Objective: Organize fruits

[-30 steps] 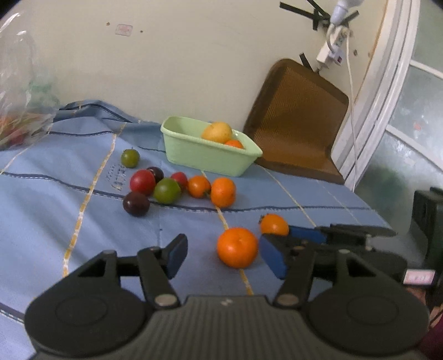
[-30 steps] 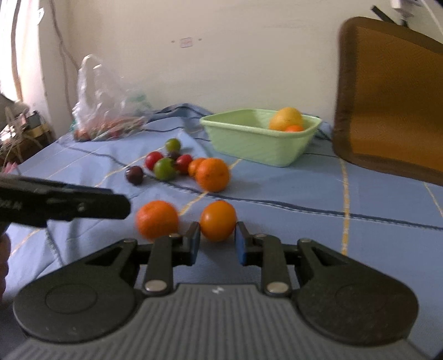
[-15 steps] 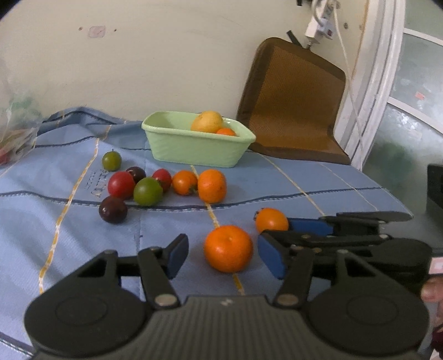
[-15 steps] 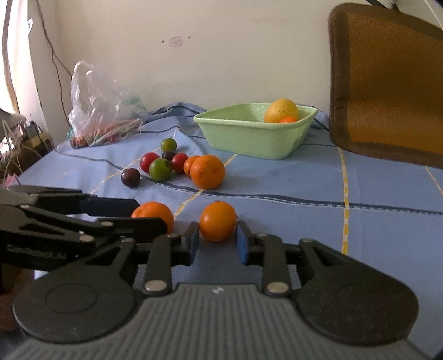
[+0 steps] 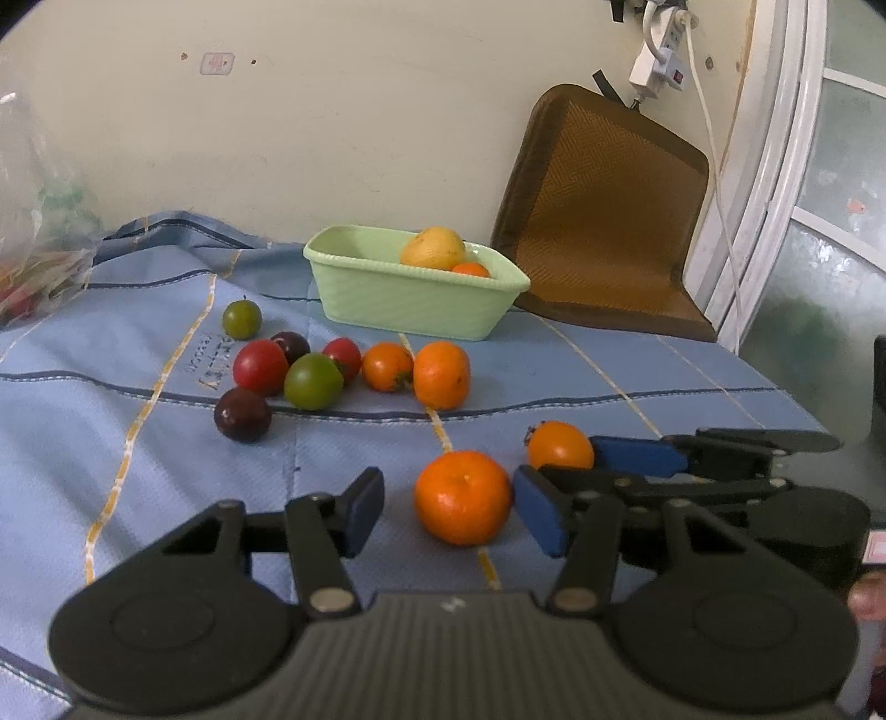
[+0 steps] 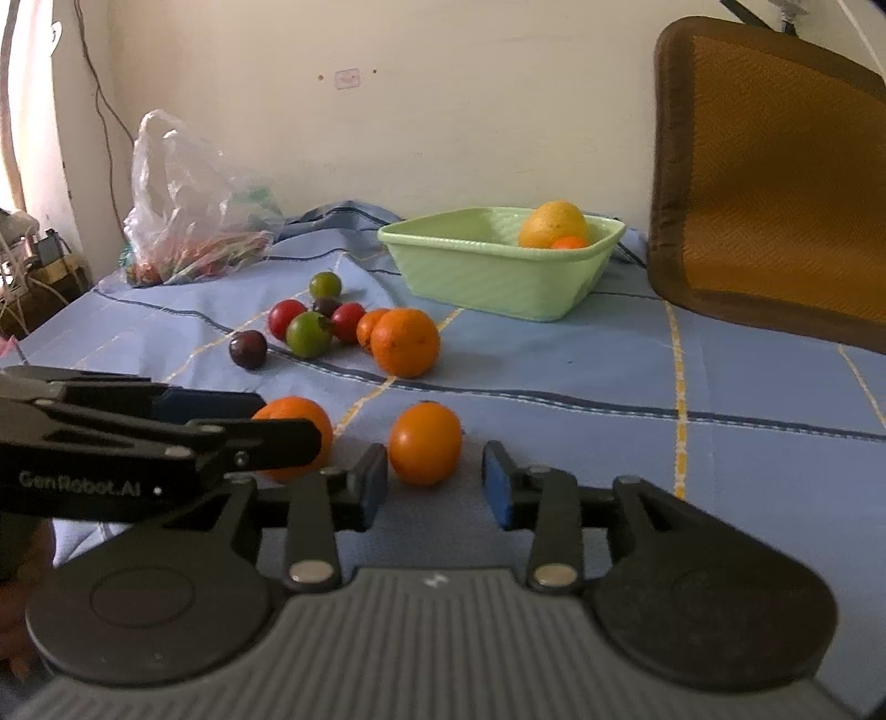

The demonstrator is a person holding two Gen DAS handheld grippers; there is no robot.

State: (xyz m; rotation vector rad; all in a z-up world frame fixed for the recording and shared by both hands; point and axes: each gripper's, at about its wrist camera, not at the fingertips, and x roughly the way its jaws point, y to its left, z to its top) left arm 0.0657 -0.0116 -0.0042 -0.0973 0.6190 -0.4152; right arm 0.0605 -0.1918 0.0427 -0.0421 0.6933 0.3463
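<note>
On blue cloth (image 5: 111,387), green tub (image 5: 410,302) set at back, loose fruit heap (image 5: 310,371) before it, left gripper (image 5: 448,507) parted around orange (image 5: 462,495), pads clear, right gripper (image 6: 434,487) just widened, small orange (image 6: 425,443) flanked, untouched

We see a lived-in home room, blue striped cloth (image 5: 554,376) over a table, brown woven chair back (image 5: 603,221), white power strip (image 5: 662,50) on a scuffed cream wall (image 5: 360,122), crumpled clear plastic bag (image 6: 188,205).
</note>
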